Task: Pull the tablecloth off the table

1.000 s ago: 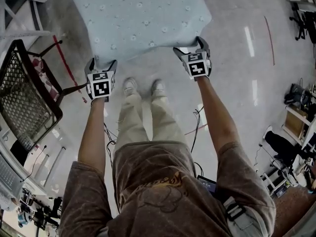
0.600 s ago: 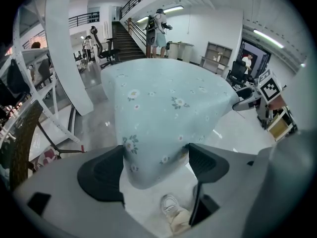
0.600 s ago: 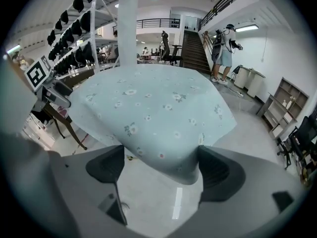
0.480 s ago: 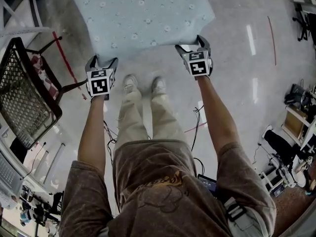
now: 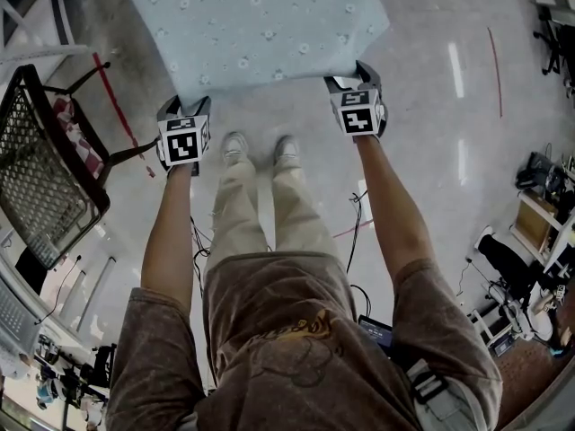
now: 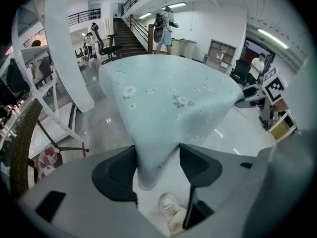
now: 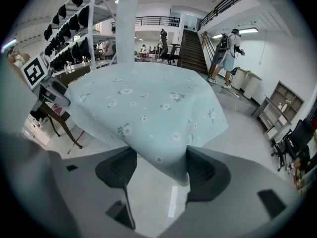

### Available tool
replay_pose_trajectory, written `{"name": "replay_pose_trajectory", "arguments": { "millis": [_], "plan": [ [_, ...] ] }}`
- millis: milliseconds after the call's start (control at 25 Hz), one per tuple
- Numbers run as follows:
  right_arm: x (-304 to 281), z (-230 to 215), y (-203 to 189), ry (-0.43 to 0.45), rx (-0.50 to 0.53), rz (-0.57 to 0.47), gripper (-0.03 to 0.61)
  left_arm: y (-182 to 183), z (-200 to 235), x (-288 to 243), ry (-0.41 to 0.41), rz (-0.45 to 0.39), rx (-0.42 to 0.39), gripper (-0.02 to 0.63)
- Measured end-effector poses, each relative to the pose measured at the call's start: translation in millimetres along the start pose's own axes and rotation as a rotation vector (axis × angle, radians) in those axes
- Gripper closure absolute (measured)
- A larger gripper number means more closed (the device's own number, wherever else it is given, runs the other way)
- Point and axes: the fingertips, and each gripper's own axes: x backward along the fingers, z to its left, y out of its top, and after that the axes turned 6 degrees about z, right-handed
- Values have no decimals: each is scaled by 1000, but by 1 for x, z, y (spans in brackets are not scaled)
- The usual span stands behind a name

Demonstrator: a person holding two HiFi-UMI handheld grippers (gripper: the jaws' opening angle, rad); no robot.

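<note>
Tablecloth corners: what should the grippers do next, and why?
Probably finish closing. A tablecloth corner hangs between the jaws of the left gripper and the right gripper; both have just been closing but stand apart, so pulling now would likely slip.

Your left gripper (image 5: 184, 106) and right gripper (image 5: 352, 77) have just been closing, a near tablecloth (image 5: 260, 25) corner between each one's jaws.

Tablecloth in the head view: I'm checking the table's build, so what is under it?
The tablecloth covers whatever it lies on completely: no tabletop or legs show. Below its near edge, only the floor and the person's shoes are visible.
</note>
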Motion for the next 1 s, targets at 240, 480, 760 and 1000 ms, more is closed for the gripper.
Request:
{"name": "replay_pose_trajectory", "arguments": {
  "millis": [240, 480, 760, 1000],
  "plan": [
    [3, -2, 1, -12, 31, -10, 319, 3, 3, 1, 28, 10, -67, 449],
    [13, -2, 7, -29, 78, -22, 379, 9, 3, 10, 28, -3, -76, 522],
    [36, -4, 17, -18, 117, -32, 414, 19, 1, 34, 25, -18, -92, 535],
    [58, 0, 28, -2, 151, -48, 430, 26, 5, 62, 22, -42, -93, 543]
  ]
}}
